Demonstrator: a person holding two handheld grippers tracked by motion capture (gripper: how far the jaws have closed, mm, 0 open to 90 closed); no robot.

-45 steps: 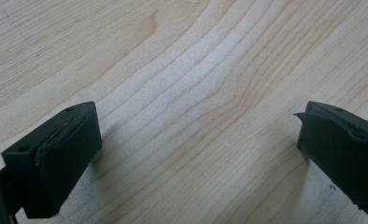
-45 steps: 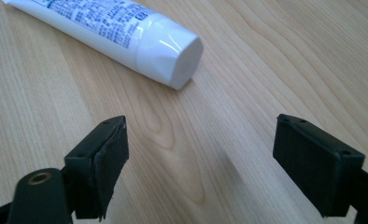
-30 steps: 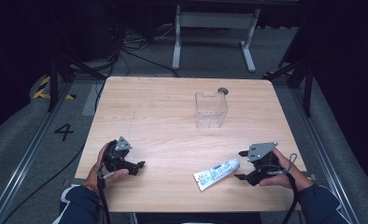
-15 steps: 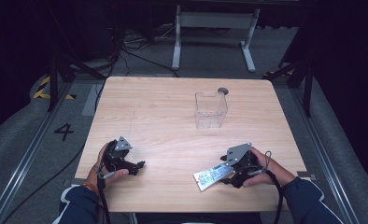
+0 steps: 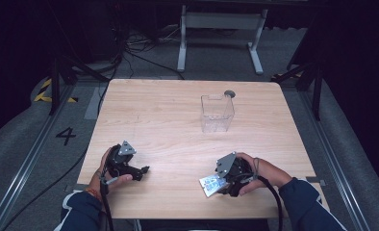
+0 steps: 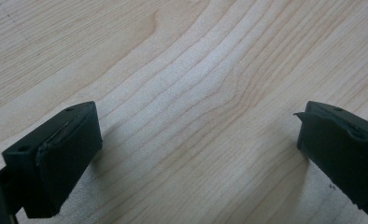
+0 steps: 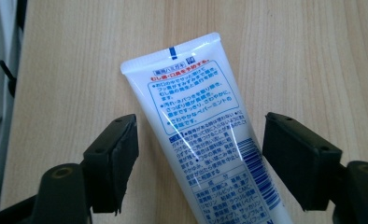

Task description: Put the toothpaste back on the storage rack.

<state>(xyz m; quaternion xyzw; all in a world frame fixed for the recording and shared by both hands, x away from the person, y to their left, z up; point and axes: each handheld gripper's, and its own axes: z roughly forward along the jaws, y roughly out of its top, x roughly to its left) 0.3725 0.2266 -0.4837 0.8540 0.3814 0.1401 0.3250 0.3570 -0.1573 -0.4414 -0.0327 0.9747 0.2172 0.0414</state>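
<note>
A white toothpaste tube [image 7: 205, 135] with blue and red print lies flat on the wooden table [image 5: 178, 125] near its front edge. My right gripper [image 7: 200, 140] straddles the tube, with a gap of bare wood between each pad and the tube's sides. Its jaws have just been closing, with the tube between them and untouched. From above, the right gripper [image 5: 220, 182] covers most of the tube [image 5: 208, 185], whose crimped end sticks out to the left. My left gripper [image 5: 143, 169] rests at the front left, open [image 6: 196, 140] over bare wood.
A clear plastic container [image 5: 217, 113] stands upright on the far right part of the table, with a small grey round hole [image 5: 230, 93] behind it. A metal stand [image 5: 221, 29] and cables lie on the floor beyond the table.
My right gripper has slid left along the front edge and now sits over the tube, covering most of it, with its jaws narrower than before. The left gripper has stayed still.
</note>
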